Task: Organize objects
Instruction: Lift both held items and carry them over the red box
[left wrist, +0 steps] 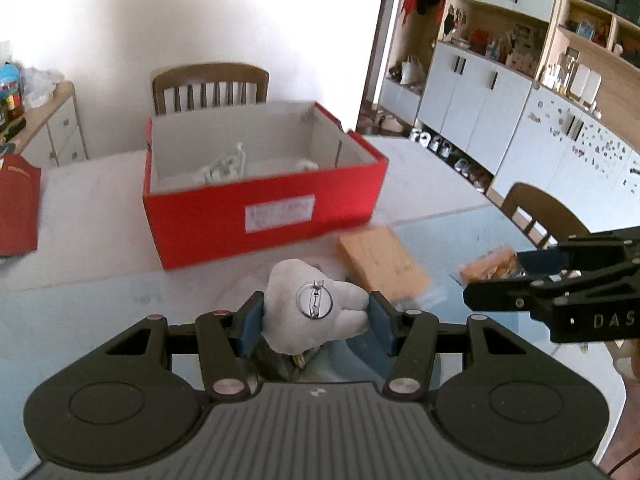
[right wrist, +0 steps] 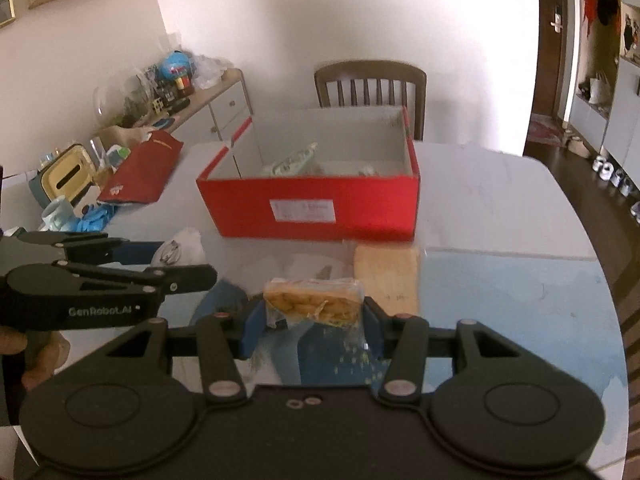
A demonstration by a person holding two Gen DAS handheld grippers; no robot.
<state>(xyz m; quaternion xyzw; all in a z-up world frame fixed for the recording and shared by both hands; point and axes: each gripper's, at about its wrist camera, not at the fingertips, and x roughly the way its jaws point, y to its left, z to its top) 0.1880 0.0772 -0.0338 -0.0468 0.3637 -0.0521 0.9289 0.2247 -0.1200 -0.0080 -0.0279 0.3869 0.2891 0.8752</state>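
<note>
My left gripper [left wrist: 316,312] is shut on a white plush badge [left wrist: 308,312] with a round pin back, held above the table in front of the open red box [left wrist: 264,208]. My right gripper [right wrist: 314,312] is shut on a clear snack packet [right wrist: 314,300] of yellow-brown pieces, also in front of the red box [right wrist: 312,208]. The box holds a few white and green packets [right wrist: 292,162]. Each gripper shows in the other's view: the right one [left wrist: 492,280] at the right, the left one [right wrist: 180,264] at the left.
A flat tan packet [right wrist: 386,276] lies on the table [right wrist: 500,208] just before the box, also in the left wrist view [left wrist: 380,264]. A red bag [right wrist: 140,168] and blue gloves [right wrist: 94,216] lie far left. Wooden chairs [right wrist: 370,84] stand behind and right [left wrist: 536,216].
</note>
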